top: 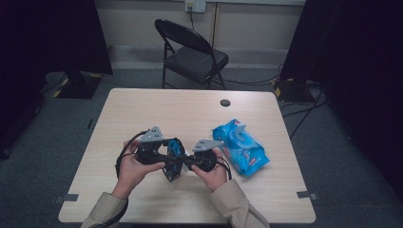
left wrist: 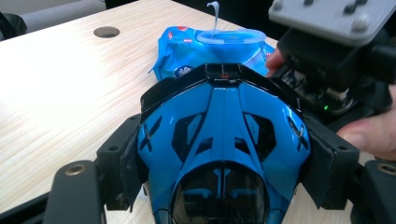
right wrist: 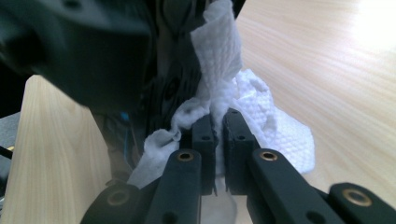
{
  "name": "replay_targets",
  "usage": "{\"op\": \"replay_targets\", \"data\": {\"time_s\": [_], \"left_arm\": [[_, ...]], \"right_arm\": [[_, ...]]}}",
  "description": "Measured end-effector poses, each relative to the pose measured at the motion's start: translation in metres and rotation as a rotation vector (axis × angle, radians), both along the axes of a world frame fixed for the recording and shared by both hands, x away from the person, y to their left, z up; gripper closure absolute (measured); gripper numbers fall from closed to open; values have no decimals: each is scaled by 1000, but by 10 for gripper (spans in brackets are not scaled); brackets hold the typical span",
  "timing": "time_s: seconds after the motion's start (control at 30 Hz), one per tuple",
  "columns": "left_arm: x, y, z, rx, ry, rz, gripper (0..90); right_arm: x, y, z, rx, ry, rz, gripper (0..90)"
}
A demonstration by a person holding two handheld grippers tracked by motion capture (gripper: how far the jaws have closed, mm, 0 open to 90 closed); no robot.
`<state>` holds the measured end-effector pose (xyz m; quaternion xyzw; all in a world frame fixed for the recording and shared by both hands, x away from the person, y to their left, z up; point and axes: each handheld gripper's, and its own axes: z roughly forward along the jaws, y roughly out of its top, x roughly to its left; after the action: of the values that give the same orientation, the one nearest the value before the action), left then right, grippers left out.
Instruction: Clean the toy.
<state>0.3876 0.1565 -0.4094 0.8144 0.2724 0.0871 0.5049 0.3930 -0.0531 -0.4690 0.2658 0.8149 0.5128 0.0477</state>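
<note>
Left gripper (top: 167,156) clamped on blue toy car (left wrist: 219,144), right gripper (right wrist: 215,135) pinching white wipe (right wrist: 219,60) near table's (top: 142,109) front edge; thin wipe may slip or tear while rubbing.

On the bench (top: 142,109), your left gripper (top: 164,159) and right gripper (top: 187,161) meet at 6 o'clock with the toy car (top: 174,159) between them. The wipes pack (top: 240,146) lies just beside them at 3 o'clock. The chair (top: 192,52) stands behind the bench at 12.
</note>
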Motion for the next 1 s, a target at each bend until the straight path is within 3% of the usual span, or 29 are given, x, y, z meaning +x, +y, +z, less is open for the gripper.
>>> {"op": "replay_targets", "data": {"time_s": [0.47,0.7,1.0], "left_arm": [[-1,3,5,-21,-9,8,261],[0,5,5,-25,-11,16,261],[0,5,4,-19,-12,18,261]], "right_arm": [[-3,6,-17,-49,28,18,854],[-2,3,-16,-62,25,15,853],[5,-15,-10,-65,17,-29,853]]}}
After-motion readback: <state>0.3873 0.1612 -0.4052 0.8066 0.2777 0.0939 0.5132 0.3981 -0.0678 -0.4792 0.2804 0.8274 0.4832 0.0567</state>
